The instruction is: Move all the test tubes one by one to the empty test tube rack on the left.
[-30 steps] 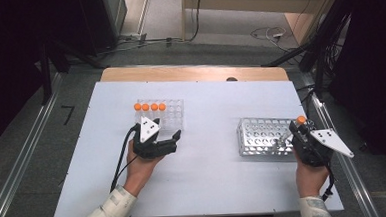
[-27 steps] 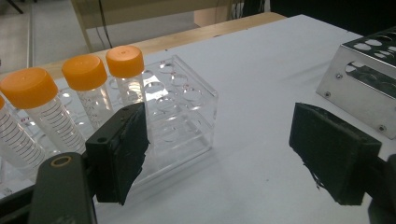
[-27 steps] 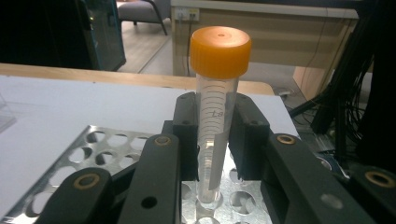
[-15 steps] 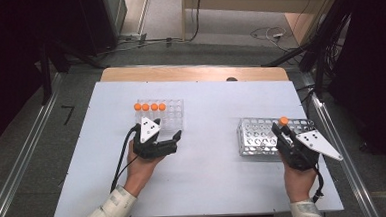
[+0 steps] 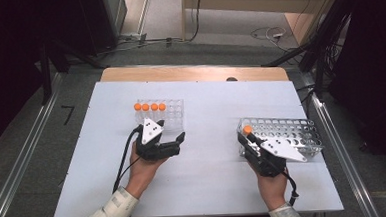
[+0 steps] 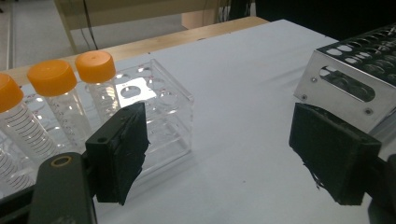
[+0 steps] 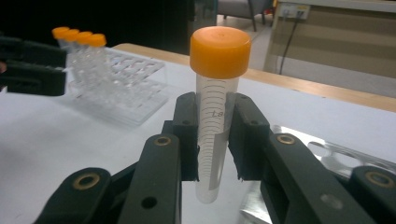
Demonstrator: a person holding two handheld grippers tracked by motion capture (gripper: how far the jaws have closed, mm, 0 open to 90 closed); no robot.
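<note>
**Orange-capped tube leaves the steel rack, heading for the clear one**

Orange-capped clear plastic tube (image 5: 248, 131), high view: it stands upright in the right gripper (image 5: 251, 141), whose jaws are clamped tight on its body, over the near left corner of the perforated steel rack (image 5: 302, 133). A second ago the same gripper sat at that rack's right end; it has since carried the tube leftward along the rack's near edge. The left gripper (image 5: 175, 142) has stayed put just in front of the clear plastic rack (image 5: 176, 112), where four more orange-capped tubes (image 5: 149, 107) stand in a row.

Left gripper view: the jaws stand wide apart with nothing between them, bare white table (image 6: 233, 121) in the gap, the clear plastic rack to one side and the corner of the steel rack to the other.

Right gripper view: both pads press the graduated wall of the tube well below its cap, the tube's tip hanging free; the clear rack lies ahead across open table.

The tube looks lifted out and on its way; likely it joins the row, so crossing the gap and finding an empty well remains
</note>
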